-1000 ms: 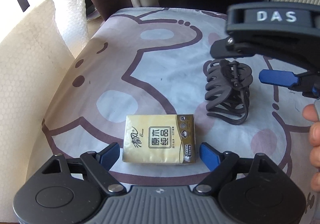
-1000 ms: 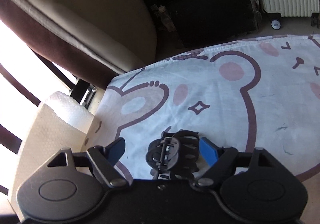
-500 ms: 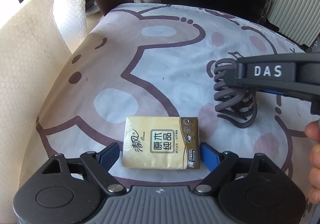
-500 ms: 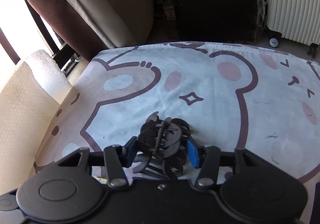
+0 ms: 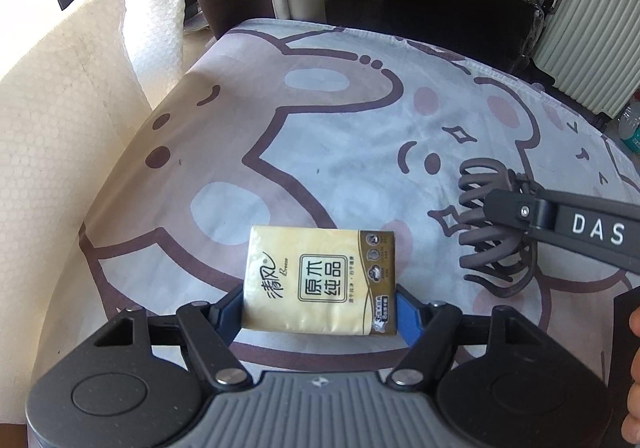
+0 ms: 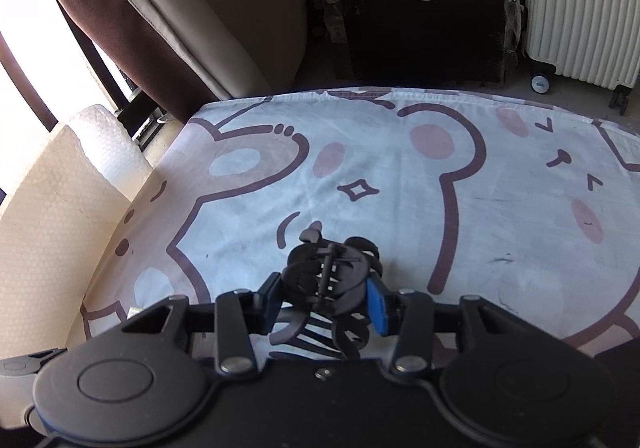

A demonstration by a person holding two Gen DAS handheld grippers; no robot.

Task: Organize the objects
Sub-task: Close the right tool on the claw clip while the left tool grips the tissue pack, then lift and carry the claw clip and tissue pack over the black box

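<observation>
Item 1: tissue pack (image 5: 322, 280), gold wrapper, lying flat on the bear-print cloth (image 5: 340, 136) near its front edge. The left tongs (image 5: 320, 306) straddle its near end, both pads touching its short sides; the jaws have just been closing, and the pack looks clamped for a lift, though it still rests on the cloth.

Item 2: hair claw clip (image 6: 330, 276), dark, toothed, lying right of the pack and apart from it. The right tongs (image 6: 326, 300) are narrowed onto it, pads pressing its two sides across the hinge; these jaws too have just been closing. The grip across the body likely keeps the teeth from springing open.

Surroundings: bubble-wrap roll (image 5: 60, 120) beside the cloth's left edge; white ribbed suitcase (image 6: 580, 4), dark case (image 6: 424, 32) and bottle (image 6: 334, 16) on the floor beyond.

Obstructions: the right tongs' arm crosses above the clip, close to the pack's right side; the two tools could collide if lifted together.
</observation>
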